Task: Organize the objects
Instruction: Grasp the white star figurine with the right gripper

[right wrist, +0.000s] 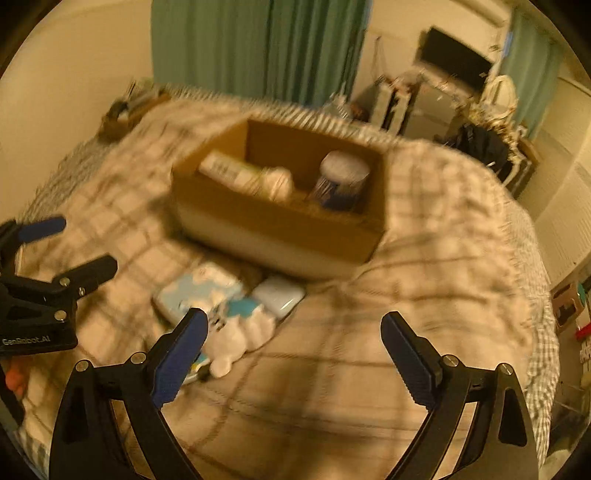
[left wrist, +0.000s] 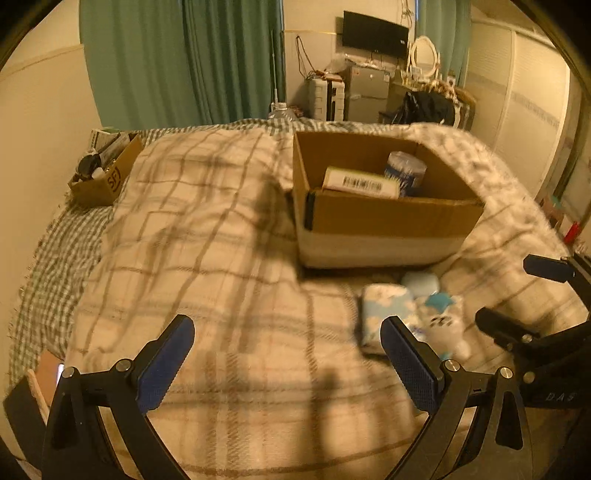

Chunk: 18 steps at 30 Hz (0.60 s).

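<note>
An open cardboard box (left wrist: 388,218) (right wrist: 280,229) stands on the plaid bed blanket (left wrist: 207,236). Inside it lie a flat barcoded carton (left wrist: 360,182) and a round blue-and-white canister (left wrist: 404,171) (right wrist: 341,181). In front of the box lie a blue cloud-print pack (left wrist: 386,314) (right wrist: 197,291), a white plush toy (left wrist: 443,328) (right wrist: 240,332) and a pale blue case (left wrist: 421,284) (right wrist: 279,299). My left gripper (left wrist: 288,354) is open and empty, to the left of these items. My right gripper (right wrist: 295,350) is open and empty, its left finger just over the plush toy.
A smaller cardboard box (left wrist: 105,173) with clutter sits at the bed's far left corner. Green curtains (left wrist: 184,62), a wall screen (left wrist: 375,35) and cluttered furniture stand beyond the bed. The right wrist view is motion-blurred.
</note>
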Motion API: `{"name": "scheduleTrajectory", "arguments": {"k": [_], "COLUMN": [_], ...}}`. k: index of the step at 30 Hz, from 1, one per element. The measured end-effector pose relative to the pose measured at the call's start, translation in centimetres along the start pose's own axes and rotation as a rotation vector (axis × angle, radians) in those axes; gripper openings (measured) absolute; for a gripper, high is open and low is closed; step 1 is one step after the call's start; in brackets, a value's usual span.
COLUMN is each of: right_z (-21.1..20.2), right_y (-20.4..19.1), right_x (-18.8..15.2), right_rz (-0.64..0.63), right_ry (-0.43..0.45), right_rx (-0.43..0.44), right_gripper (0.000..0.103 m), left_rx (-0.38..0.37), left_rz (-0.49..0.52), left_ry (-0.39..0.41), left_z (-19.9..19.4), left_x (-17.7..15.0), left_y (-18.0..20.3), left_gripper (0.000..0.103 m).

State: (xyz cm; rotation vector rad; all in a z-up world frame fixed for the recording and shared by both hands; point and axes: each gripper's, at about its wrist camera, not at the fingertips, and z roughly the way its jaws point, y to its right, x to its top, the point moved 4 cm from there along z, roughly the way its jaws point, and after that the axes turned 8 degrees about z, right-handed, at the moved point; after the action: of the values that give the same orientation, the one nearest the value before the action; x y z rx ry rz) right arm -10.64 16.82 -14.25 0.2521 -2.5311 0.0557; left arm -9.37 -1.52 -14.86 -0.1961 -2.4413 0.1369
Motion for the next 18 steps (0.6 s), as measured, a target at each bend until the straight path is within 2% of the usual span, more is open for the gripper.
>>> {"name": "scheduleTrajectory", "arguments": {"k": [3, 10, 18], "right_z": [1.7, 5.0, 7.0], "right_y": [-1.0, -3.1, -3.9], "right_x": [-0.6, -1.2, -1.2], "right_rz": [-0.033, -0.109, -0.124], "right_ry": [-0.053, -0.132, -0.175], "right_rx": [-0.011, -0.018, 0.015], "right_gripper": [0.095, 0.093, 0.091], "left_rx": [0.006, -0.019, -0.024], "left_rz": [0.007, -0.066, -0.068], "left_ry": [-0.002, -0.021, -0.038], "left_z": [0.4, 1.5, 2.0], "left_x": [-0.2, -0.4, -0.8], "left_y": [-0.2, -1.8, -1.8], "left_gripper": [0.103, 0.103, 0.103]}}
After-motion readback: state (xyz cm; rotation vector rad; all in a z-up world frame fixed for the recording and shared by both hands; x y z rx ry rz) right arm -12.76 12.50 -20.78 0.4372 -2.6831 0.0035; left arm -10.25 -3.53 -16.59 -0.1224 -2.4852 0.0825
